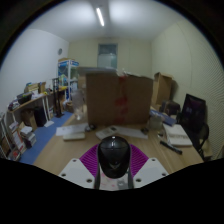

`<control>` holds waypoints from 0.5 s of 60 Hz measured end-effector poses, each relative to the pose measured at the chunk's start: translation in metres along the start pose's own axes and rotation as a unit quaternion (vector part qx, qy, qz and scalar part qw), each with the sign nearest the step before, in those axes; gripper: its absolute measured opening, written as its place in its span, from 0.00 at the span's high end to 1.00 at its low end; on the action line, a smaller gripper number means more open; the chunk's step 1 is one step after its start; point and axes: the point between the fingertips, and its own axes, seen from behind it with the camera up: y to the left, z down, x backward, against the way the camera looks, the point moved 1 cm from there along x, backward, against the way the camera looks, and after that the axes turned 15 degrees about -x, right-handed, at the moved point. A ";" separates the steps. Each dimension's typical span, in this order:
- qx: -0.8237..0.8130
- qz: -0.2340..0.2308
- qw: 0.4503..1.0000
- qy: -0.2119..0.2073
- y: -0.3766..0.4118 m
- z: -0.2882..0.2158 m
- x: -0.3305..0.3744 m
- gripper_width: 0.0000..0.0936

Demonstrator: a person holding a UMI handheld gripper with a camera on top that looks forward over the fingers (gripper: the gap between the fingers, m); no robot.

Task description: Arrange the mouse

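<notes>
1. Gripper view: the gripper point(114, 172) is raised well above the desk, and a black mouse point(114, 155) sits right between its two fingers.
2. The purple pads point(91, 158) flank the mouse on both sides and seem to press against it, so the gripper looks closed on the mouse, carrying it in the air rather than leaving it on any surface.
3. The mouse is seen end on, rounded and dark, with a lighter strip down its middle.
4. Beyond the fingers, a large brown cardboard box point(118, 97) stands across the middle of the room.
5. To one side of the box, a dark monitor point(193, 112) stands on a cluttered desk point(178, 138).
6. On the other side, shelving point(38, 105) with odds and ends runs along the wall, and a ceiling light point(100, 16) glows overhead.
</notes>
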 end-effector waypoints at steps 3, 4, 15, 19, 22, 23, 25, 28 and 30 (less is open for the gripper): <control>-0.004 0.014 0.999 0.031 -0.025 0.027 -0.010 0.61; -0.002 0.017 0.999 0.043 -0.033 0.040 -0.013 0.60; 0.003 0.032 0.994 0.102 -0.068 0.104 -0.041 0.60; -0.022 0.031 0.994 0.099 -0.067 0.110 -0.039 0.56; -0.026 0.030 0.994 0.099 -0.067 0.107 -0.039 0.48; -0.025 0.029 0.994 0.100 -0.067 0.107 -0.040 0.46; -0.025 0.027 0.994 0.105 -0.066 0.108 -0.040 0.43; -0.027 0.022 0.992 0.118 -0.065 0.108 -0.039 0.39; -0.032 0.017 0.991 0.129 -0.063 0.108 -0.034 0.31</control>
